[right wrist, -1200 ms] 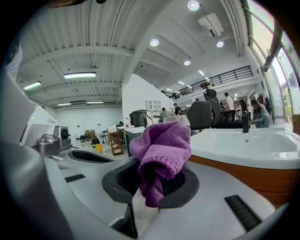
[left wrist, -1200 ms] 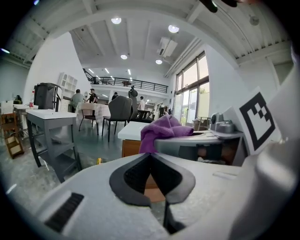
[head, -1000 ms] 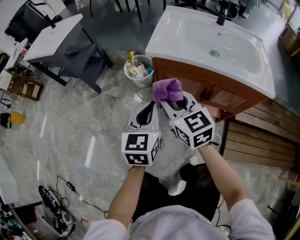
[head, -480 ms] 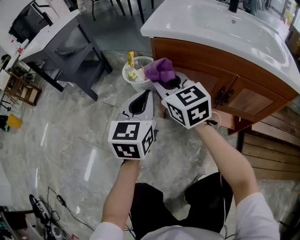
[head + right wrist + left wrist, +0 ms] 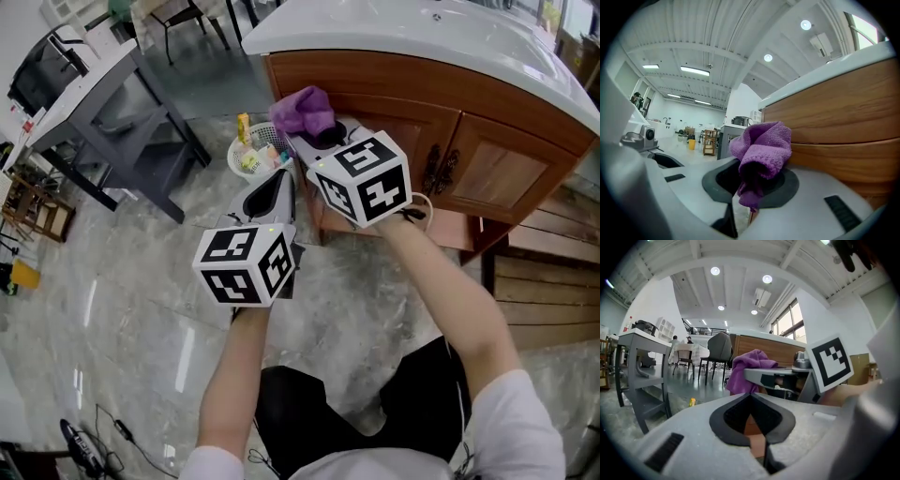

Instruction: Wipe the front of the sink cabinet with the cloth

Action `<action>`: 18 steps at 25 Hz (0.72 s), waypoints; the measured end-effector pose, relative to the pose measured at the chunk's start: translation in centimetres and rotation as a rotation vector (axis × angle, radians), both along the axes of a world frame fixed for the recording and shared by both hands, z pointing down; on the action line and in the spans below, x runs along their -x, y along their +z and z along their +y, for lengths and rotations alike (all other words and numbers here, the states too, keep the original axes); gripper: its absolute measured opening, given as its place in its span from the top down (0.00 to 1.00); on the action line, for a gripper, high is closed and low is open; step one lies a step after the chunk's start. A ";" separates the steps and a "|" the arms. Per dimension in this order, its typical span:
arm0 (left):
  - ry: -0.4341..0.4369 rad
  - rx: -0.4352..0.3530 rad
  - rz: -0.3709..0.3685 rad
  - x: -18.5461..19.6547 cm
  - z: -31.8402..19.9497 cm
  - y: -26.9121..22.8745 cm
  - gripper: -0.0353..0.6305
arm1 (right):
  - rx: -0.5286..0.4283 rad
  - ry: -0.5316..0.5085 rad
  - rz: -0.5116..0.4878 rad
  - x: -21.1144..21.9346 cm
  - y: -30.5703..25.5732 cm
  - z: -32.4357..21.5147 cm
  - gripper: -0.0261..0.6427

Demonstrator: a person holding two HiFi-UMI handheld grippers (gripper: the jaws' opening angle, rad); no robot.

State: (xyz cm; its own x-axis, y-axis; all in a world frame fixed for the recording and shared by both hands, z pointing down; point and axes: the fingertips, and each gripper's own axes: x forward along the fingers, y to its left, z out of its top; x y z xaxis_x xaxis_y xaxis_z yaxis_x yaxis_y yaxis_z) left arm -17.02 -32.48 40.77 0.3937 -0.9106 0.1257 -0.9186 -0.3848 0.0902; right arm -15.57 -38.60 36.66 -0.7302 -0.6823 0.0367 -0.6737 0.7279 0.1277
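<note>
A wooden sink cabinet (image 5: 441,122) with a white basin top (image 5: 394,37) fills the upper right of the head view. My right gripper (image 5: 314,131) is shut on a bunched purple cloth (image 5: 302,108), held up against the cabinet's upper left front corner. In the right gripper view the cloth (image 5: 761,150) bulges from the jaws right beside the wood panel (image 5: 843,126). My left gripper (image 5: 281,183) hovers lower and to the left, jaws shut with nothing between them, short of the cabinet. The cloth (image 5: 750,369) also shows ahead in the left gripper view.
A white basket (image 5: 253,155) with bottles stands on the floor left of the cabinet. A grey table (image 5: 103,103) is further left. The cabinet doors carry dark handles (image 5: 436,169). Wooden slats (image 5: 544,281) lie at the right. Marble floor (image 5: 122,272) spreads below.
The head view has dropped lower and closer to the cabinet. My right gripper has carried the cloth up and forward to the cabinet's front; the left gripper followed.
</note>
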 end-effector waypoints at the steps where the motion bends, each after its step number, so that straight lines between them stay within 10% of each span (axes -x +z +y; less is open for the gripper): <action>1: 0.006 -0.004 0.003 -0.3 0.0 -0.1 0.94 | -0.004 0.005 0.001 -0.3 -0.1 0.1 0.85; 18: 0.190 -0.016 -0.003 -9.9 -0.7 -0.2 0.94 | 0.000 0.180 -0.016 -12.1 0.1 2.2 0.85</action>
State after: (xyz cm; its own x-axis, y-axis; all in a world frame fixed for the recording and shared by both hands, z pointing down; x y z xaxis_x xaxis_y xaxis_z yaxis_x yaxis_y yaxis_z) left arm -7.08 -33.18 40.54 0.5585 -0.8218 0.1127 -0.8295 -0.5527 0.0802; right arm -3.48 -36.41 36.72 -0.5965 -0.8022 0.0258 -0.7952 0.5951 0.1162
